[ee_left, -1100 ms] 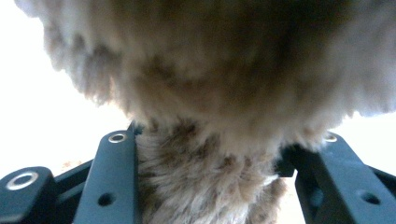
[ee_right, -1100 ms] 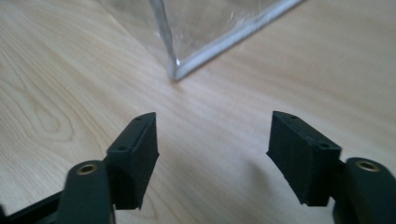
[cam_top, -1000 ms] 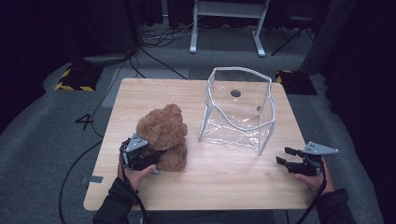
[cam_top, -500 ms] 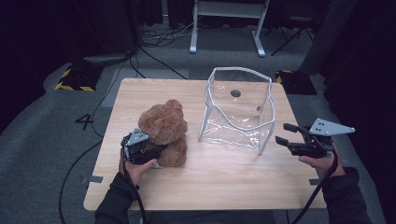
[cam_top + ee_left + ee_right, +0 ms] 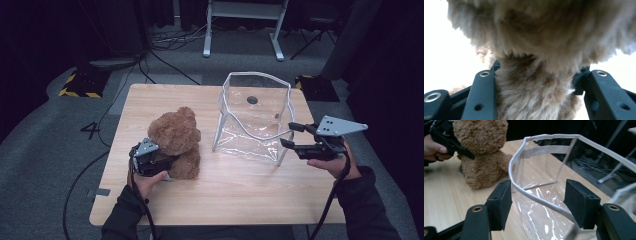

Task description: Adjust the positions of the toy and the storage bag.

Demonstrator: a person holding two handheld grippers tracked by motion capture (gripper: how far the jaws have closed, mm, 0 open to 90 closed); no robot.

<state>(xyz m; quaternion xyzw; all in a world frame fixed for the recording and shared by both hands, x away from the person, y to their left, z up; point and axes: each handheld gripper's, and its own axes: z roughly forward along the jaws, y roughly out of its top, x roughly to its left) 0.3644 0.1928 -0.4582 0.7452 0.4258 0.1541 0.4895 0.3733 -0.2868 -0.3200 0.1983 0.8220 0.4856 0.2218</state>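
Note:
A brown teddy bear sits upright on the left half of the wooden table. My left gripper is low at the bear's near left side, and its jaws press into the fur of the bear's body. A clear plastic bag with a white rim stands open to the bear's right. My right gripper is open at the bag's near right corner. In the right gripper view the white rim runs between the two pads without touching them.
The table's front edge lies close to both hands. Beyond the far edge are grey floor, black cables and a white stand's legs. A small dark round hole in the tabletop shows through the bag.
My right gripper has risen from the table's right edge and moved left up to the bag's rim. The left gripper has stayed on the bear, which shifted slightly.

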